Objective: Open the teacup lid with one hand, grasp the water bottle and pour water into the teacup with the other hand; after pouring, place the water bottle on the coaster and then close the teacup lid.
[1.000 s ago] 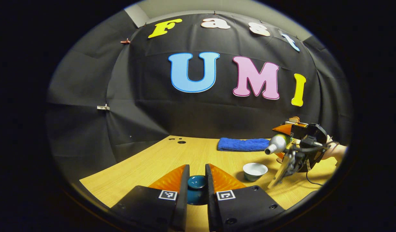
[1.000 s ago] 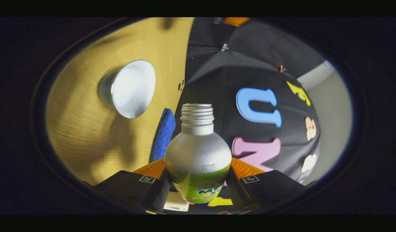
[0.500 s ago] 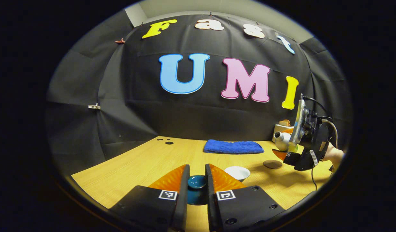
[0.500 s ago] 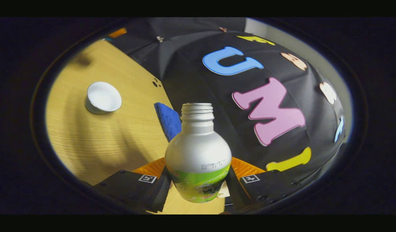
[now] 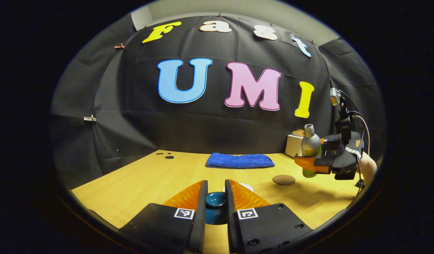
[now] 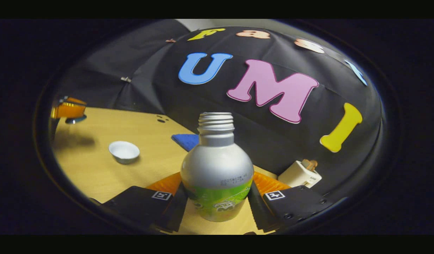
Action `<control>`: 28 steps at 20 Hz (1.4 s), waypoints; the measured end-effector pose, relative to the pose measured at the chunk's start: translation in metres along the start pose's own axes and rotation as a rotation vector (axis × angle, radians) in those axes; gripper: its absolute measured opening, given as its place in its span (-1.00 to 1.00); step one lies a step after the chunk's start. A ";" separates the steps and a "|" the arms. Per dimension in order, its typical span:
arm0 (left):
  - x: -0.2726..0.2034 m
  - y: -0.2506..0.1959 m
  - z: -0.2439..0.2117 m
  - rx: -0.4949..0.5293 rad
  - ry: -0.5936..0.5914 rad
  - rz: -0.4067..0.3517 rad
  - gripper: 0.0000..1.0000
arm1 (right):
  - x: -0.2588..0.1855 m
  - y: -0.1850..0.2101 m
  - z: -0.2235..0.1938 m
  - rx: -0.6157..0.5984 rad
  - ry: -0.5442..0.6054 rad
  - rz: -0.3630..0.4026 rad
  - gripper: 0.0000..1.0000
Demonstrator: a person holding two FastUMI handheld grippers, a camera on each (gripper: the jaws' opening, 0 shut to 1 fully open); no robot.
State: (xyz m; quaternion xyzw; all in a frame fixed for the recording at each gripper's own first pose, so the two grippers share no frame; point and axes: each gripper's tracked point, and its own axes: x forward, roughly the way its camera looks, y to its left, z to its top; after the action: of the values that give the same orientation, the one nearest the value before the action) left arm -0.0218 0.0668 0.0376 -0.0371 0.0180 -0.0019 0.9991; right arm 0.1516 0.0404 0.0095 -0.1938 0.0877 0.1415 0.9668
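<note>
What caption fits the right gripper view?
Right gripper holds the uncapped water bottle upright above the table, open teacup beyond.

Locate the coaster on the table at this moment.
In the left gripper view, the round brown coaster lies on the wooden table, right of the blue towel, just below-left of the raised water bottle.

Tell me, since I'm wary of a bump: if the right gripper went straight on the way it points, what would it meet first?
Probably the booth's black cloth wall; past the water bottle it grips, nothing else seems to lie ahead, though depth is unclear.
</note>
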 end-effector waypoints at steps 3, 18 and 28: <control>0.002 -0.007 -0.001 0.004 0.001 -0.027 -0.34 | 0.000 -0.007 0.015 0.141 -0.050 0.000 0.60; 0.041 -0.012 -0.013 0.005 0.012 -0.074 -0.41 | 0.076 -0.024 -0.024 0.400 -0.070 0.025 0.60; 0.051 0.004 -0.033 -0.073 0.045 -0.082 -0.39 | 0.098 -0.025 -0.057 0.377 -0.014 -0.014 0.64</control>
State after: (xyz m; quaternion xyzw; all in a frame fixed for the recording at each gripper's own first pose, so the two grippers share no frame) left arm 0.0278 0.0679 0.0027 -0.0743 0.0388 -0.0429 0.9956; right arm 0.2456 0.0187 -0.0553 -0.0090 0.1047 0.1169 0.9876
